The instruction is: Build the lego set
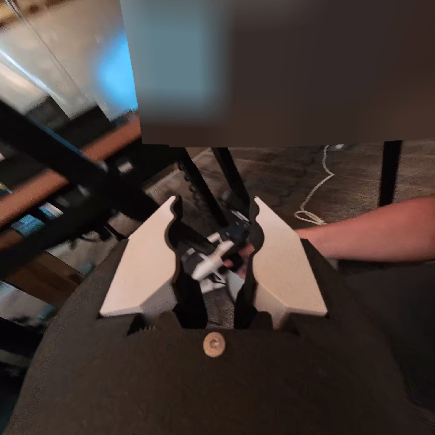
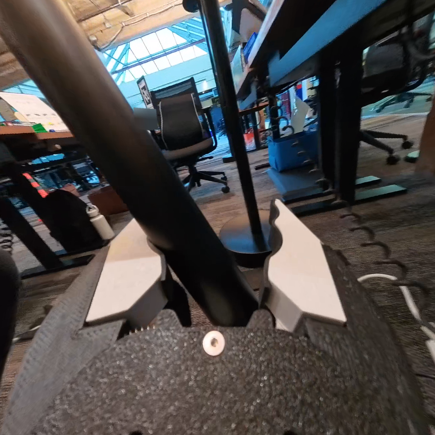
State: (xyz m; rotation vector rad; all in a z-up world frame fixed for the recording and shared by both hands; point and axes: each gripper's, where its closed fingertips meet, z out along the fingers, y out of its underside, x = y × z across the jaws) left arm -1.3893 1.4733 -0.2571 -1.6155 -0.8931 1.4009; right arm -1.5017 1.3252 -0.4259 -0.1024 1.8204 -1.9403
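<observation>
Left gripper (image 1: 215, 213), white-fingered on a black body, has its jaws apart and empty above the grey carpet floor (image 1: 270, 179). The right gripper (image 2: 209, 226) stands apart around a thick dark metal pole (image 2: 122, 146), contact unclear. No lego pieces can be identified; the left view is blurred.

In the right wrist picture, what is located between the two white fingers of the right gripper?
A thick dark pole passes slantwise between the white fingers of the right gripper, as the right wrist view shows. Whether they touch it is unclear.
</observation>
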